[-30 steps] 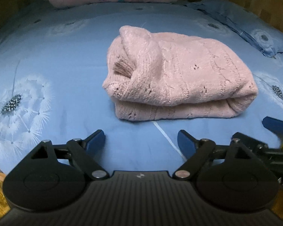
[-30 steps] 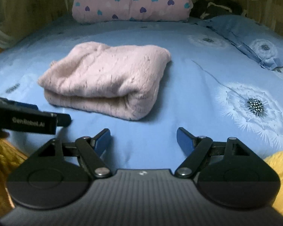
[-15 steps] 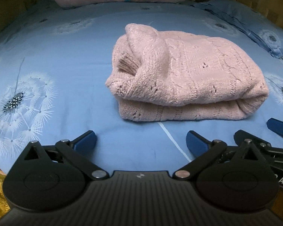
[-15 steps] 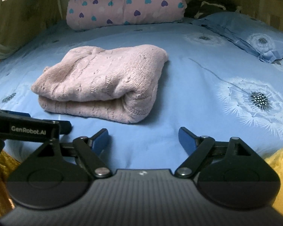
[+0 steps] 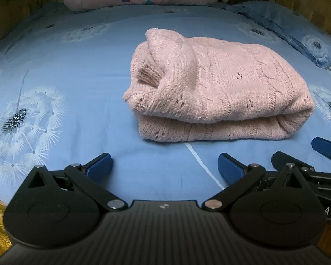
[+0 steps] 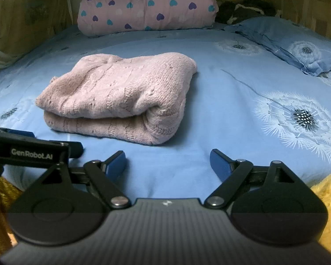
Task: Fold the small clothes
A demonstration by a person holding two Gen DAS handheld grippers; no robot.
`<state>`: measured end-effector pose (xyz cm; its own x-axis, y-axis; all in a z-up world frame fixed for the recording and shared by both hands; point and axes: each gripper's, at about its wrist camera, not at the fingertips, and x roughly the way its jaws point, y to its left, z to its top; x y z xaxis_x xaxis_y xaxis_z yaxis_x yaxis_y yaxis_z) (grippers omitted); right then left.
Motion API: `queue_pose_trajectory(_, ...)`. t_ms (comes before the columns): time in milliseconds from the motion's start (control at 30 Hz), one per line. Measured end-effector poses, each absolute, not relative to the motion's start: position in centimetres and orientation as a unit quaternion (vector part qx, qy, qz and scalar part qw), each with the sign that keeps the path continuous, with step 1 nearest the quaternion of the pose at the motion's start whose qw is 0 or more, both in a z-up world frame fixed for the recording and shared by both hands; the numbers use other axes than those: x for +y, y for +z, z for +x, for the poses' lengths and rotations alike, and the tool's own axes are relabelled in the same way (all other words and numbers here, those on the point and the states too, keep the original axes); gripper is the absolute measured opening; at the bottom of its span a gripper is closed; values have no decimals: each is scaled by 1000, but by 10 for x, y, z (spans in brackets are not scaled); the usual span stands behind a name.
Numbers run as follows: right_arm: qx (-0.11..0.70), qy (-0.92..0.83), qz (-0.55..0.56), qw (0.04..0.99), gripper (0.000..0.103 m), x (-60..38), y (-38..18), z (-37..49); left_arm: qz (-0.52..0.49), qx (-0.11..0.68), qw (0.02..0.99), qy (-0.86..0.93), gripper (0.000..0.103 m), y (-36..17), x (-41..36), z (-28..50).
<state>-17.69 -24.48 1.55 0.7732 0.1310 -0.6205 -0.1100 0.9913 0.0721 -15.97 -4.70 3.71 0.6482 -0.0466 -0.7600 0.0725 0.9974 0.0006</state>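
A pink knitted sweater point(image 5: 218, 88) lies folded in a thick bundle on the blue bed sheet point(image 5: 77, 66). It also shows in the right wrist view point(image 6: 121, 97), left of centre. My left gripper point(image 5: 164, 165) is open and empty, held a short way in front of the sweater's near edge. My right gripper point(image 6: 167, 161) is open and empty, just in front of the sweater's right corner. The right gripper's blue tip shows at the right edge of the left wrist view point(image 5: 326, 148). The left gripper's body shows at the left of the right wrist view point(image 6: 33, 150).
A pink quilt with heart print point(image 6: 145, 6) lies rolled at the head of the bed. A blue pillow point(image 6: 298, 44) lies at the right, with a dark garment point(image 6: 247, 8) behind it. Yellow fabric point(image 6: 328, 190) hangs at the bed's near edge. Wooden walls surround the bed.
Both grippers have moved a little closer to the sweater and lower towards the sheet. The left gripper's jaws stand slightly wider. The sweater has not moved.
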Motion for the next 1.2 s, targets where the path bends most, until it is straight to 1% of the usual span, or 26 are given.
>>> queue_pose_trajectory(1200, 330, 63, 12, 942, 85, -243, 15, -177, 20, 419, 907, -30, 103, 37, -48, -161)
